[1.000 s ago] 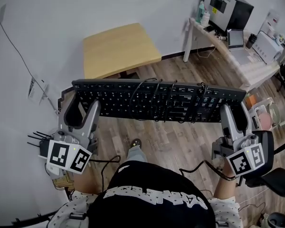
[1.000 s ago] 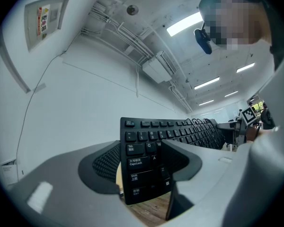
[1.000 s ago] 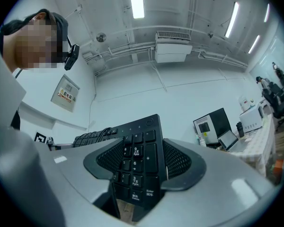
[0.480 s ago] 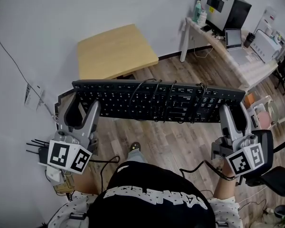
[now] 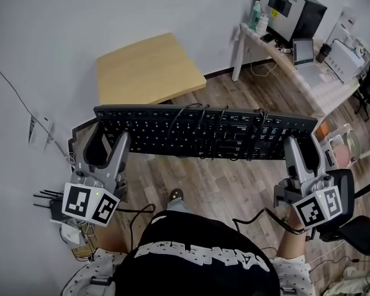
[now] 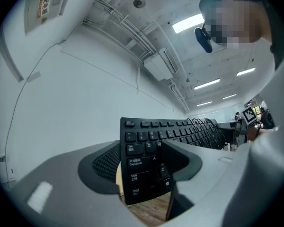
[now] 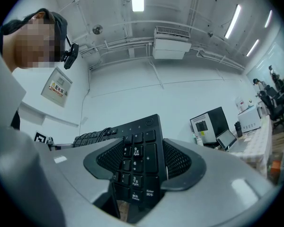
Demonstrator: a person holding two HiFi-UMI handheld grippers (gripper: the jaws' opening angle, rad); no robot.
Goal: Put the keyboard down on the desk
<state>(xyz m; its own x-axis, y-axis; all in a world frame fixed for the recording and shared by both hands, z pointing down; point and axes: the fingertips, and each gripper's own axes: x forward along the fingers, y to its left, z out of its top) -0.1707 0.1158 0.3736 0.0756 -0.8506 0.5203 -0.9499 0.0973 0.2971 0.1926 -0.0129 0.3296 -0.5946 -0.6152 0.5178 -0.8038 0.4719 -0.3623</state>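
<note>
The keyboard [image 5: 203, 131] hangs level over the floor [image 5: 234, 177]. Its left end sits clamped between the jaws of the left gripper [image 5: 108, 135], its right end between those of the right gripper [image 5: 304, 145]. A cable [image 5: 200, 113] lies looped on its middle. Behind it and well apart, the desk [image 5: 145, 69] stands against the wall [image 5: 61, 36], nearer the keyboard's left half. Right of the desk is a table [image 5: 324, 85]. At its far end stands a monitor [image 5: 293, 8], with bottles [image 5: 257, 16] just left of it and a laptop [image 5: 305, 50] before it. A router [image 5: 52, 202] lies by the wall, left of the left gripper. A chair [image 5: 357, 227] stands just right of the right gripper.
</note>
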